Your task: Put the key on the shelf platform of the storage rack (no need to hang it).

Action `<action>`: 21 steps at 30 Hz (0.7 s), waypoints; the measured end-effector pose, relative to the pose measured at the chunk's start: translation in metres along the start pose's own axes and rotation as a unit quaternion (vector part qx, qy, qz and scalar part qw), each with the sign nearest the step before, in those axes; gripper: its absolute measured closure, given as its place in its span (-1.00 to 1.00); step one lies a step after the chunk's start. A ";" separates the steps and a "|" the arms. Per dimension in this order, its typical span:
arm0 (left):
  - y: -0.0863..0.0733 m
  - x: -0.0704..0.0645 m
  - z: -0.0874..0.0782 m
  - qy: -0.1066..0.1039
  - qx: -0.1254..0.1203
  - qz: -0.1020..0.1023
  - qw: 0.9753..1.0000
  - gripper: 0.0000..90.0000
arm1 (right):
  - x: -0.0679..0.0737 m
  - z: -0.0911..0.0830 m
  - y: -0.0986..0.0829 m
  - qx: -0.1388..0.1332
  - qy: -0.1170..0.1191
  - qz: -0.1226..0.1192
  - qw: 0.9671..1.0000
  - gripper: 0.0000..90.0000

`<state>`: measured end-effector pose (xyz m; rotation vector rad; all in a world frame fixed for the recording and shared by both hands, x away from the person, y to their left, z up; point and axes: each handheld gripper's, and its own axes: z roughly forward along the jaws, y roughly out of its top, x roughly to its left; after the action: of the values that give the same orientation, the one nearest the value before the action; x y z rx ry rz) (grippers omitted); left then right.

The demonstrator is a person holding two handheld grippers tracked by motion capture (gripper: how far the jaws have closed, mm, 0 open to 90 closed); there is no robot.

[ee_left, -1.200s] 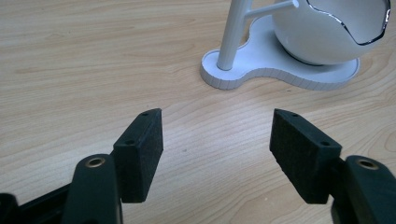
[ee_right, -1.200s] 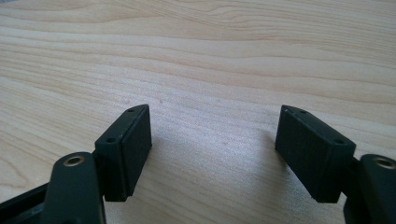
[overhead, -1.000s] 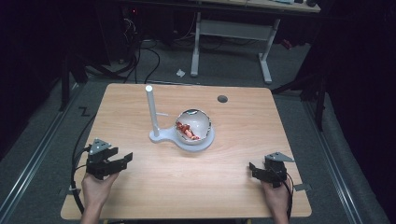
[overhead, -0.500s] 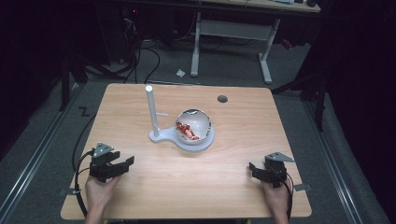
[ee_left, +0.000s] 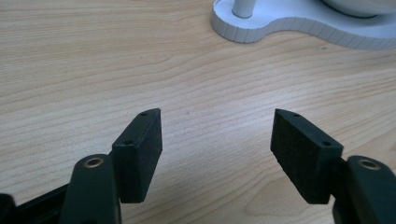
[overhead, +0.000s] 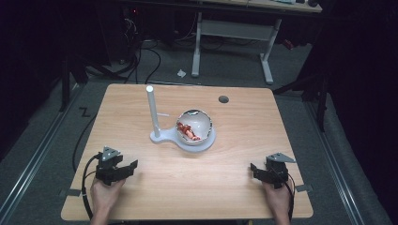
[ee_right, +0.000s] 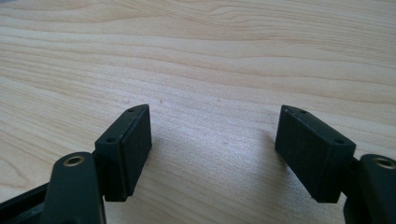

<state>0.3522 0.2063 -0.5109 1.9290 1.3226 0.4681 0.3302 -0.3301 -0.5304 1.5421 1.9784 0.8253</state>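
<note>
Presently, nothing is held at the table (overhead: 225, 187).
Left gripper (ee_left: 217, 140) and right gripper (ee_right: 215, 144) are spread; the bowl (overhead: 195, 125) must be approached next.

White stand (overhead: 162, 137): flat rounded base, upright post (overhead: 152, 108) at one end. On the base's other end, right of the post, sits a round pale bowl (overhead: 199, 123), open side tilted toward the person, holding red-and-white pieces (overhead: 189, 131); what they are cannot be told.
</note>
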 end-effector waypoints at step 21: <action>-0.017 -0.006 0.021 0.043 0.001 0.027 0.999 -0.30 | 0.000 0.000 0.000 0.000 0.000 0.001 1.000 -0.39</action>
<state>0.3523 0.1962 -0.5365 1.9698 1.3275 0.5834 0.3301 -0.3299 -0.5304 1.5434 1.9778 0.8254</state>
